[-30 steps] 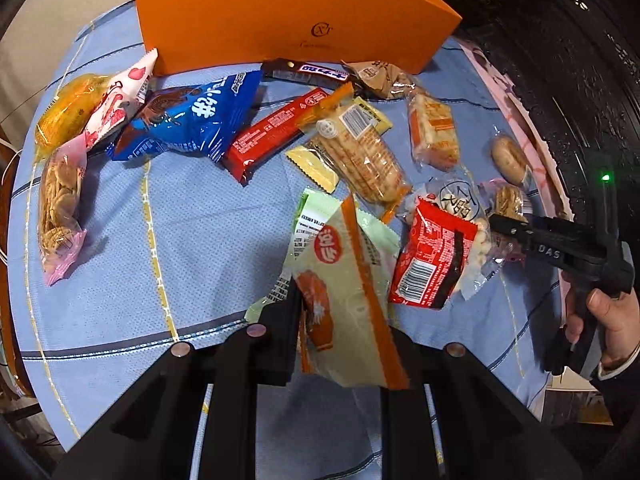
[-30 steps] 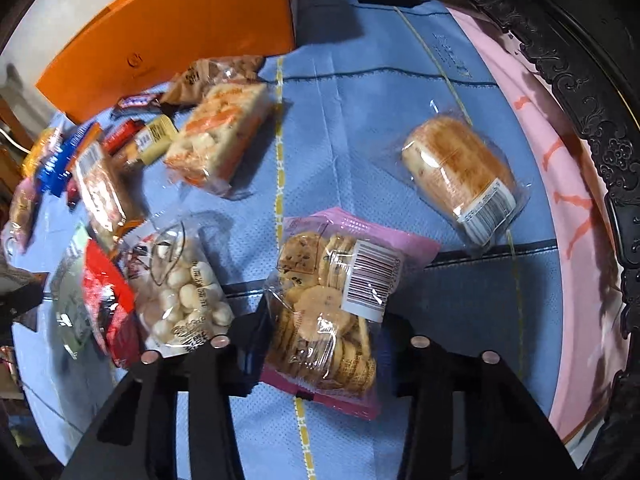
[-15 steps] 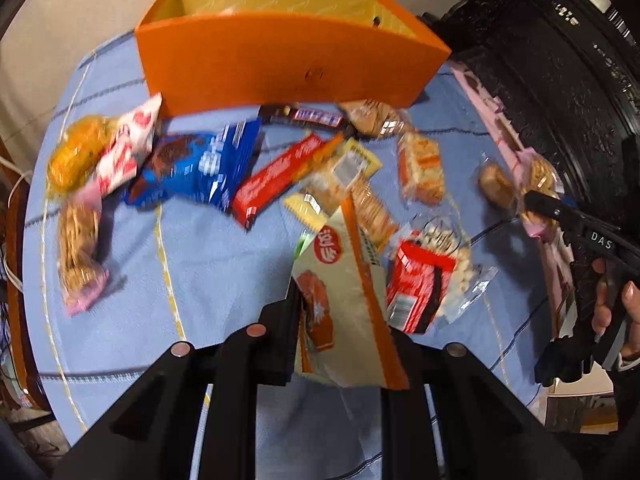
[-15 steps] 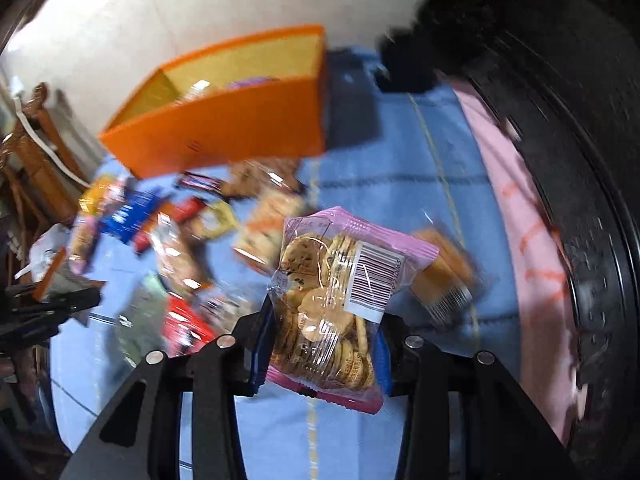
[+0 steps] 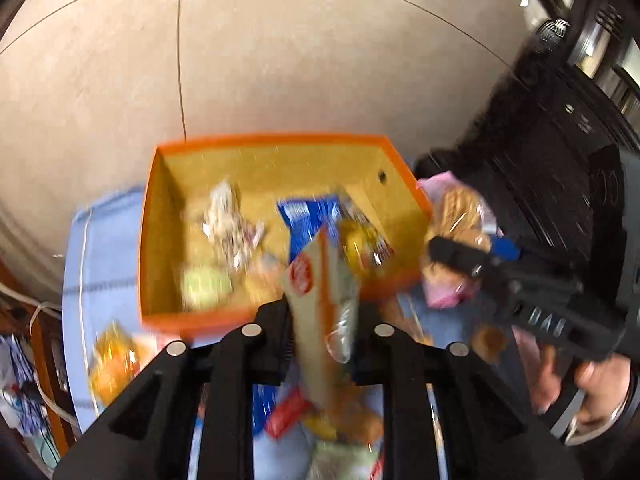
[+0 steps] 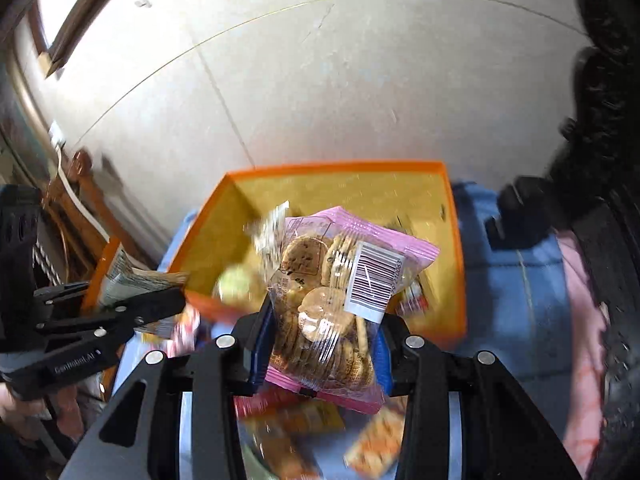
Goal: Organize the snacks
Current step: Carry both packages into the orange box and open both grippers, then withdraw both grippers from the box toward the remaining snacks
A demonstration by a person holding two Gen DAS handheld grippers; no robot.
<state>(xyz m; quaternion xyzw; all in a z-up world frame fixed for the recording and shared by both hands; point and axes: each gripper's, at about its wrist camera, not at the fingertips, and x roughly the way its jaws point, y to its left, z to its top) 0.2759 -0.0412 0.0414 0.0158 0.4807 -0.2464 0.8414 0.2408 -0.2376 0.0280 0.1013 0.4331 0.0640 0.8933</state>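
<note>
While the left tongs (image 5: 324, 316) are pinching a cream-and-orange wafer packet (image 5: 320, 300) and the right tongs (image 6: 320, 344) are clamping a pink cookie bag (image 6: 340, 280), both should be carried over the orange box (image 5: 160, 240) at mid-frame before letting go. Readable: a barcode; "DAS" and "GenRobot.AI" on the tongs.

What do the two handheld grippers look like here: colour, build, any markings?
Both are matte black plastic with angular cut-out arms and round silver bolt heads. The right gripper has blue pads inside its fingers and raised lettering on its side. The left gripper carries small white lettering on its body. No cables or sleeves are clearly visible.
</note>
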